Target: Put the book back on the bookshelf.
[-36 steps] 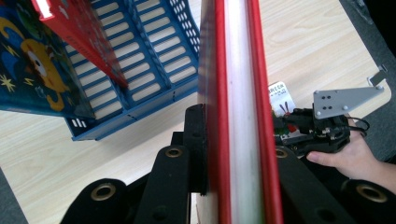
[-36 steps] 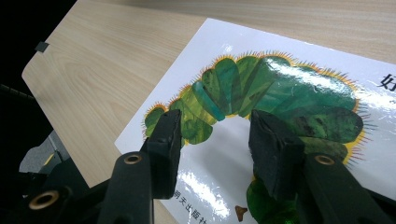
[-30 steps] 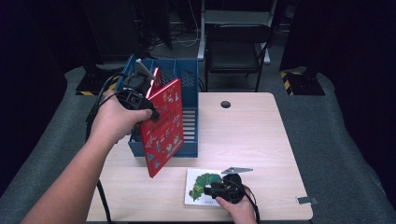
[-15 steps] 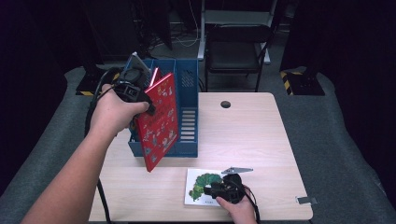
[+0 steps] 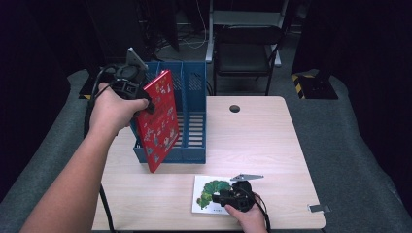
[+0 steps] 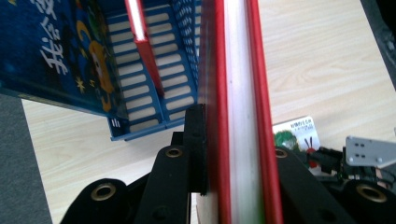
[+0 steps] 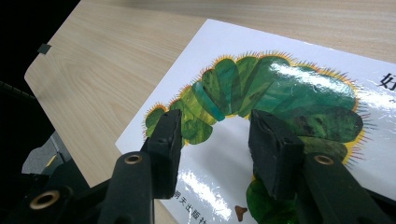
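My left gripper [image 5: 145, 103] is shut on a red picture book [image 5: 158, 121], held tilted in the air at the front left of a blue slotted file rack [image 5: 193, 121]. In the left gripper view the jaws clamp the book's page edge [image 6: 240, 93], and the rack [image 6: 154, 93] lies beyond. One slot holds a thin red book [image 6: 144, 46]. Near the table's front edge my right gripper [image 5: 221, 198] stands open over a white caterpillar book [image 5: 206, 194] lying flat. In the right gripper view its fingertips [image 7: 168, 130] stand apart on the glossy cover [image 7: 289, 93].
A dark blue book [image 6: 56, 51] stands at the rack's left side. The light wood table [image 5: 262, 141] has a round cable hole [image 5: 234, 108] and a small metal clip [image 5: 318, 208] at its right front corner. A dark chair [image 5: 248, 48] stands behind the table.
My left hand has carried the red book a little up and toward the far left, closer to the rack's left end. The right gripper has stayed on the caterpillar book.
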Demonstrator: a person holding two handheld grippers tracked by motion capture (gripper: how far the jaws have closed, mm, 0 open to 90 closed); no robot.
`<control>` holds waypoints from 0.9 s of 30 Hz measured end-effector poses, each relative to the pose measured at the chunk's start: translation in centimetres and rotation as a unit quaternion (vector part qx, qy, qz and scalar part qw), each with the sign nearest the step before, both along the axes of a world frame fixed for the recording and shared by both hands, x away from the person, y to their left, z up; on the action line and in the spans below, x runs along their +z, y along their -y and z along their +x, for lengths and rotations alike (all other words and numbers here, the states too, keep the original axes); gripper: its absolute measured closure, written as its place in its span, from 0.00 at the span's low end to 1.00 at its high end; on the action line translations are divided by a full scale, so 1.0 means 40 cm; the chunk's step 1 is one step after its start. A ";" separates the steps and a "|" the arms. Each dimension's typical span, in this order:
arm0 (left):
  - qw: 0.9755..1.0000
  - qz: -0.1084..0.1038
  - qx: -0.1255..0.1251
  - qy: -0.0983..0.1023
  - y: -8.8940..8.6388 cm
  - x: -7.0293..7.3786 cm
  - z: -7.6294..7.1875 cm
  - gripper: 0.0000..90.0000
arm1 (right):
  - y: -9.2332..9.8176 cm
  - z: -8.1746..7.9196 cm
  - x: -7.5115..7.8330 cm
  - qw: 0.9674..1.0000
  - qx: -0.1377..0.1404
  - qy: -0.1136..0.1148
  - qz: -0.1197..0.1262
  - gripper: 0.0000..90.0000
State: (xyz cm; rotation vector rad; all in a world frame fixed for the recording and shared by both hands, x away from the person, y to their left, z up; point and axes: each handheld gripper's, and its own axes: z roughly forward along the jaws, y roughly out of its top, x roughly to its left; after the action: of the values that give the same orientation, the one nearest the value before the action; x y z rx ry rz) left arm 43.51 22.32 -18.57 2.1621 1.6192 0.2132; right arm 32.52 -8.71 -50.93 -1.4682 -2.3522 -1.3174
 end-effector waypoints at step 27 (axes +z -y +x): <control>0.999 0.005 0.051 -0.003 -0.013 -0.029 0.074 0.88 | 0.007 -0.001 -0.002 1.000 -0.002 -0.001 0.006 0.60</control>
State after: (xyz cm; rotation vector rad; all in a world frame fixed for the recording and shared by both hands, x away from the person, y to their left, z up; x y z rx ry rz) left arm 46.47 22.83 -19.73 2.0912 1.7364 0.2454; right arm 32.48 -8.99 -51.01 -1.4702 -2.3390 -1.3278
